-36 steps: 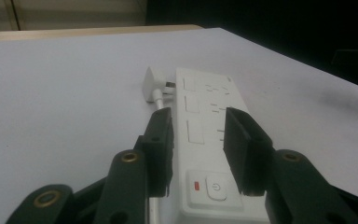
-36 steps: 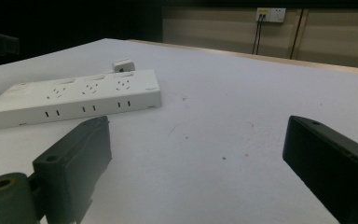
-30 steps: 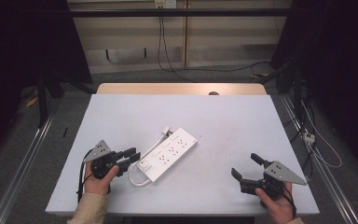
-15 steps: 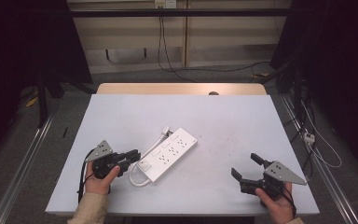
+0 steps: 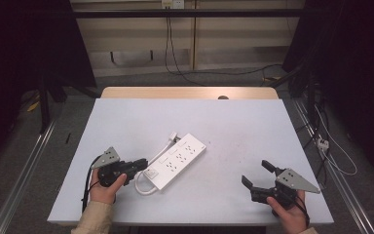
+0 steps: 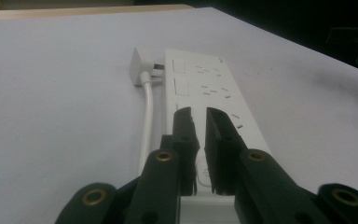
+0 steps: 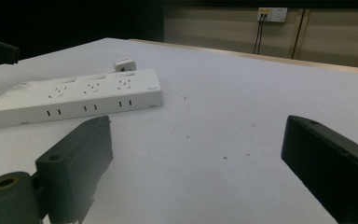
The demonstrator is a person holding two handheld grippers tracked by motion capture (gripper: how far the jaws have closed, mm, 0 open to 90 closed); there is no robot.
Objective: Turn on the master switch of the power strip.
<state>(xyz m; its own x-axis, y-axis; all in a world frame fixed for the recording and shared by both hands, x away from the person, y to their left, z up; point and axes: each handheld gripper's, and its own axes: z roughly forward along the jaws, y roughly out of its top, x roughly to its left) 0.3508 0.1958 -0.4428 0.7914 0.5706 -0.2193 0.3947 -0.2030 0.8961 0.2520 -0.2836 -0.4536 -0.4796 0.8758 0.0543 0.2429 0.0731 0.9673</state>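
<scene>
Power strip [image 5: 177,161] lying flat and diagonal mid-table [image 5: 233,126], plug [image 5: 173,137] just beside its far end, cable [image 5: 143,183] looping round the near end. Left gripper [image 5: 139,165] level at that near end, tips over the strip's top face; jaws just been closing, now down to a thin slit, nothing visibly pinched between them, only white strip seen through the gap. Right gripper [image 5: 257,173] parked at the near right edge, spread wide, holding nothing, well apart from the strip. Probably lining up closed tips as a poker for the square panel at the near end [image 5: 151,171], likely the switch; can't confirm contact from the left gripper view. To do it well: finish closing so both tips act as one blunt point, centre on the panel rather than its edge, push straight down and not forward, or the light strip will skid toward the plug. Keep tips off the cable loop. If the strip slides, bring the right gripper over and pin the far end flat first. Ease off once the rocker tips; no extra force needed.
</scene>
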